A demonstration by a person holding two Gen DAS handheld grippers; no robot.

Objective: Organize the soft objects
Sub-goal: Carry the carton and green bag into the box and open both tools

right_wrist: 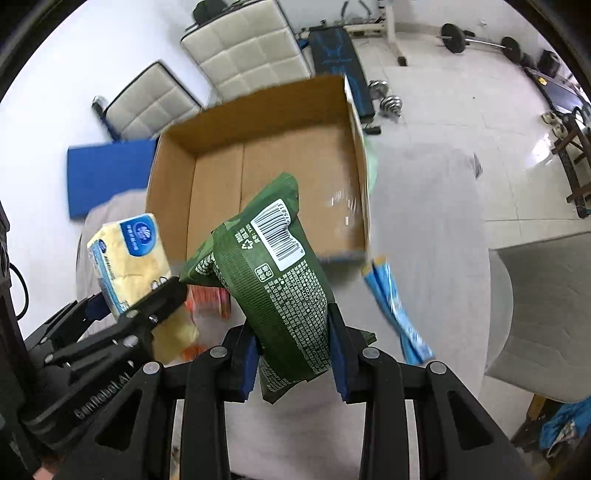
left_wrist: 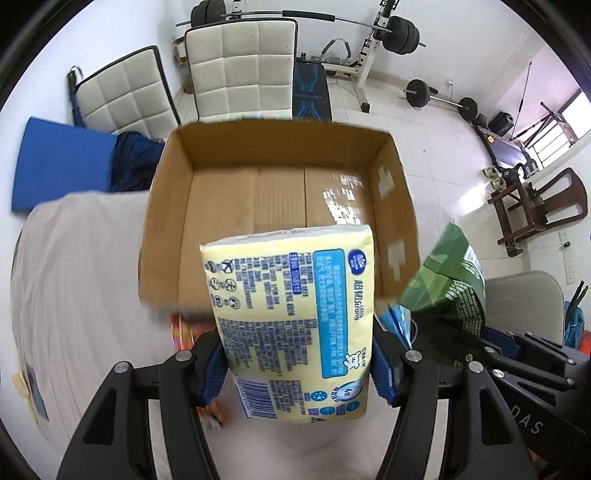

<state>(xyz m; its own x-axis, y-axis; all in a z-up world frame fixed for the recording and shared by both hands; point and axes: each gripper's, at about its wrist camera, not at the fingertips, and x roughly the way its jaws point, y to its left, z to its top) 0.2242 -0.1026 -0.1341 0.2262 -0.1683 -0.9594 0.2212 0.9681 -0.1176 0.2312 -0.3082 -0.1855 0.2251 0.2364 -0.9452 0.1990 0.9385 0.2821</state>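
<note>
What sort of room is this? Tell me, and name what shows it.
Probably a spare room at home used as a gym: a barbell on its rack, a weight bench, and dumbbells on the tiled floor.

Both tools (left_wrist: 299, 363) (right_wrist: 293, 354) clamped, angled down

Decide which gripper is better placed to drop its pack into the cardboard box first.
Probably the left gripper: its yellow tissue pack already overlaps the near edge of the open cardboard box. The right gripper with its green pack looks comparable.
</note>
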